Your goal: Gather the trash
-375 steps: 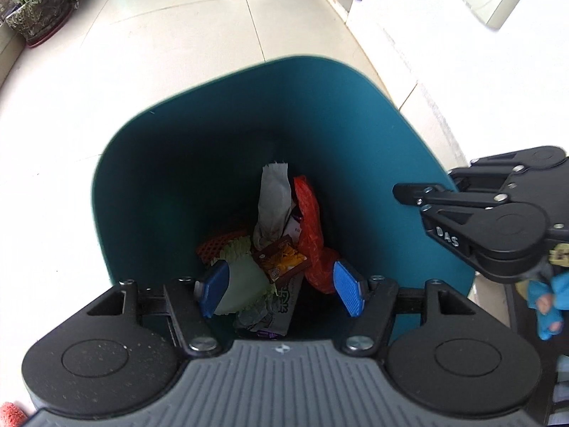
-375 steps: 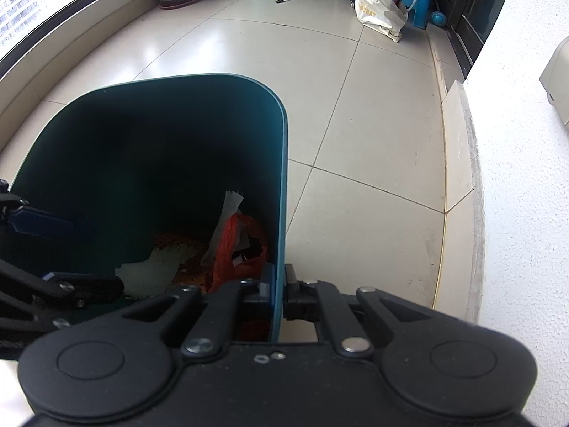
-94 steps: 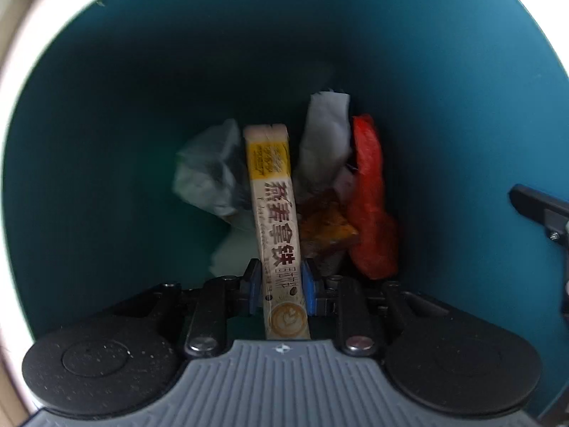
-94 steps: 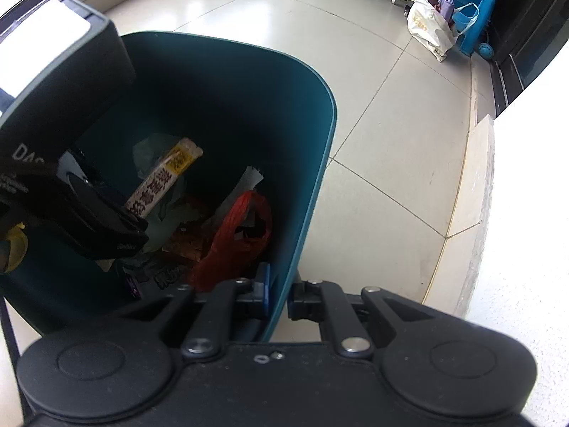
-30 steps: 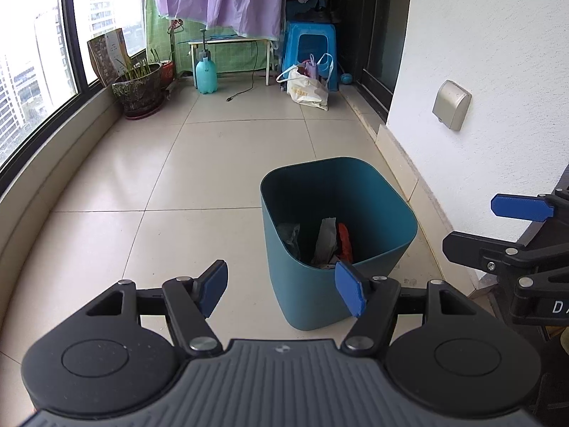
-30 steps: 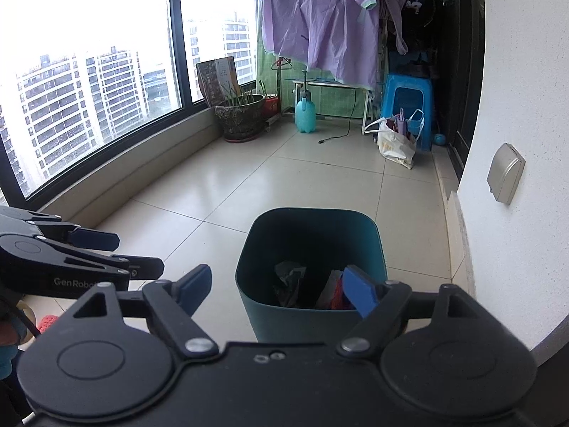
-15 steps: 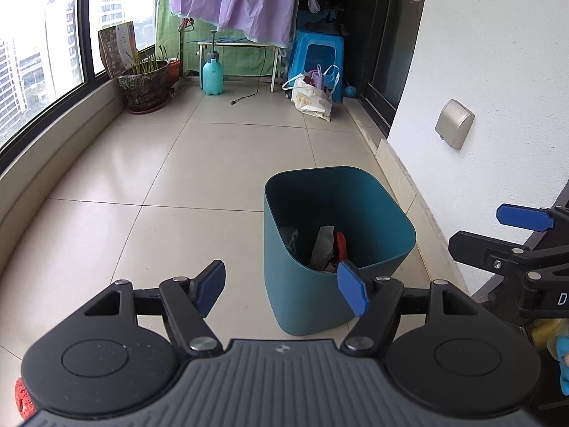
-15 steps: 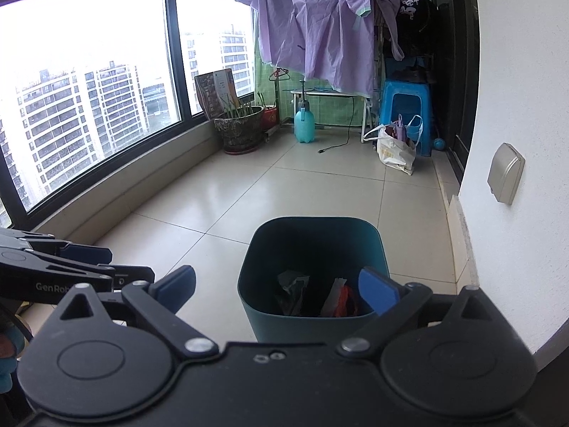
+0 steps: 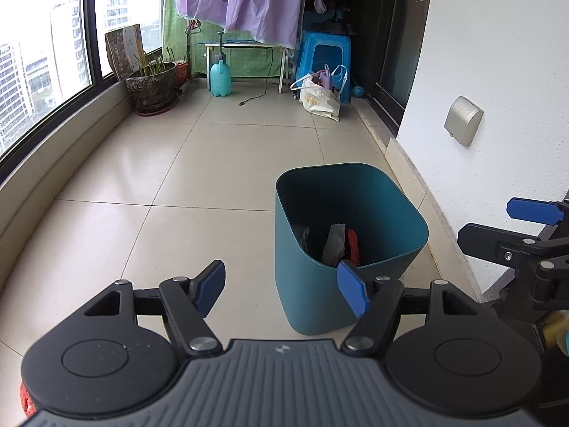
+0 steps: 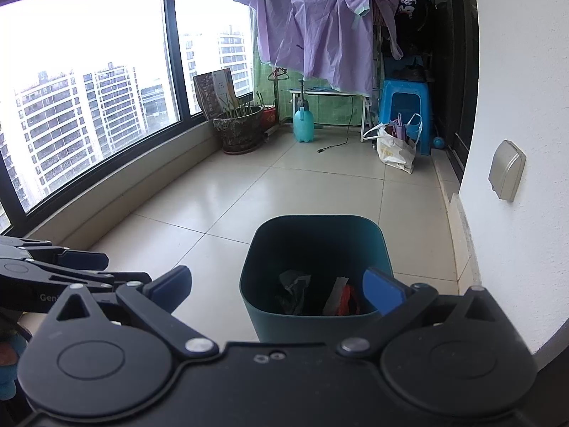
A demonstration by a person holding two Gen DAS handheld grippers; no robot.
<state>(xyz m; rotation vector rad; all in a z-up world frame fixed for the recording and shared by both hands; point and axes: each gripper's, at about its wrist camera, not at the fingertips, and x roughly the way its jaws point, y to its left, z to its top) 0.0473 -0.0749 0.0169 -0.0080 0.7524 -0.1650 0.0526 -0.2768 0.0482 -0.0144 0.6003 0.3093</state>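
Two handheld black grippers with blue finger pads are held above a pale tiled balcony floor (image 9: 220,149), both spread wide and carrying nothing; the left gripper (image 9: 282,290) has its jaws parted, and just ahead of it and slightly to its right stands a teal plastic waste bin with rounded corners (image 9: 313,295); the right gripper (image 10: 277,286), jaws equally apart, looks down at the same bin directly ahead and below; inside the bin lie crumpled wrappers, among them a grey scrap, a white paper strip (image 9: 334,240) and a red plastic piece (image 9: 353,245); no loose litter shows on the floor ahead of either tool, though a red object (image 9: 26,400) peeks out at the lower left edge behind the left gripper, too hidden to identify; judging by this, the dropping step looks finished; the next move probably calls for turning to look for any remaining trash, then closing one gripper on it
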